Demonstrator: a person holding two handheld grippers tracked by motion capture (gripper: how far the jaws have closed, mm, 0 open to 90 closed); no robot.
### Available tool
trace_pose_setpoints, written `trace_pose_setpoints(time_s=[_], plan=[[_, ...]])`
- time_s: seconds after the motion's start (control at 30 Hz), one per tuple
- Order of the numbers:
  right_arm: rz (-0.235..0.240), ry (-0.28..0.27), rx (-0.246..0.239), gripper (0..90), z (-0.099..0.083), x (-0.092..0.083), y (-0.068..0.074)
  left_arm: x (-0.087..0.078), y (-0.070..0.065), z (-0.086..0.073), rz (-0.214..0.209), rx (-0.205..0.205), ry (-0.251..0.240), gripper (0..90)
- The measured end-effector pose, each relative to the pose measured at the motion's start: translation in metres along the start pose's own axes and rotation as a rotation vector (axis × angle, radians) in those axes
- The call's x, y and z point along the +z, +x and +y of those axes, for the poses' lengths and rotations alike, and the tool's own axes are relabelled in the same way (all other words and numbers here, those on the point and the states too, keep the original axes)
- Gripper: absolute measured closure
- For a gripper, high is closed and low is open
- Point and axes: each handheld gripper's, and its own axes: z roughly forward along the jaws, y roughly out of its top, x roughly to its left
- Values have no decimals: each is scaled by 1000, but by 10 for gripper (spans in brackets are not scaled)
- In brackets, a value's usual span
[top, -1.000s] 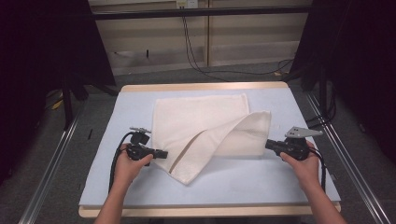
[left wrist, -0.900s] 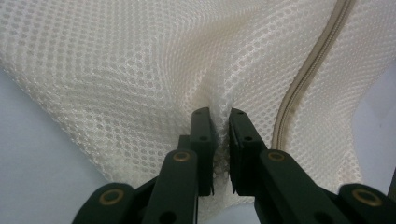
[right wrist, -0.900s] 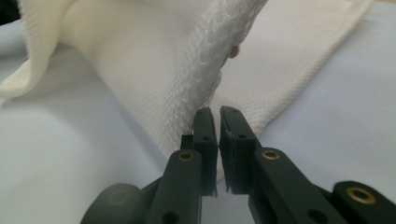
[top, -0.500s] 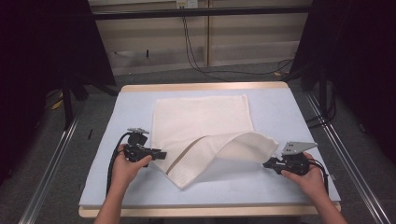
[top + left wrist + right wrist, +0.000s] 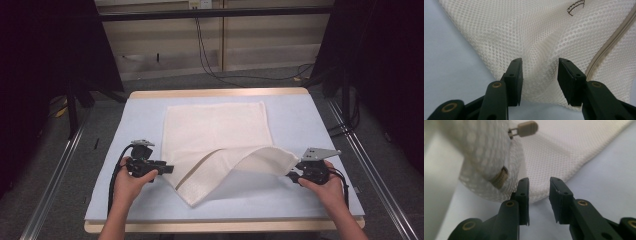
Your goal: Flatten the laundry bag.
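A white mesh bag [image 5: 215, 135] lies on the pale blue table cover [image 5: 125, 200], its near part folded over into a raised flap. My left gripper [image 5: 170, 169] sits at the flap's left edge. Its jaws have just been opening and stand apart, with puckered mesh [image 5: 524, 32] lying loose between the pads [image 5: 539, 75], beside the beige zipper [image 5: 609, 42]. My right gripper [image 5: 290, 176] is at the flap's right end. Its jaws have also just been opening, and they stand open [image 5: 538, 192] with the bag's bunched corner [image 5: 484, 157] and zipper pull [image 5: 525, 128] just left of them.
Metal rails [image 5: 55, 185] run along both sides of the table. A wooden edge [image 5: 220, 93] borders the far side, with cables [image 5: 210, 55] on the floor behind it. Bare cover lies along the near edge and down both sides of the bag.
My right gripper has come nearer to the person's side, drawing the flap's right end down and outward. The left gripper has hardly moved.
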Motion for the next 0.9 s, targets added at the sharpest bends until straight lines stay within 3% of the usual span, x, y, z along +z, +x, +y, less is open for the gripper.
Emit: trace_pose_setpoints(time_s=[0.1, 0.2, 0.33, 0.4, 0.53, 0.67, 0.73, 0.77, 0.87, 0.9], plan=[[16, 30, -27, 678, 0, 5, 3, -2, 4, -3, 20, -11, -12, 491], [32, 62, -45, 673, -3, 6, 5, -2, 10, -6, 39, -58, -33, 386], [-1, 71, -11, 607, -5, 5, 4, 6, 12, -9, 51, -91, -16, 362], [-17, 78, -6, 598, -5, 7, 4, 11, 8, -9, 70, -67, 7, 391], [-42, 100, -24, 571, -4, 9, 7, 14, 2, -9, 90, -62, 42, 446], [-52, 104, -14, 601, -3, 12, 8, 14, -1, -9, 134, -43, 51, 564], [-52, 104, -5, 715, -2, 12, 9, 15, -2, -10, 142, -57, 46, 595], [-4, 114, 2, 839, -1, 13, 10, 15, -3, -9, 148, -58, 48, 636], [2, 137, -1, 900, 2, 14, 12, 17, -6, -8, 156, -49, 66, 715], [-2, 148, 5, 900, 4, 15, 13, 18, -7, -8, 160, -70, 58, 748]])
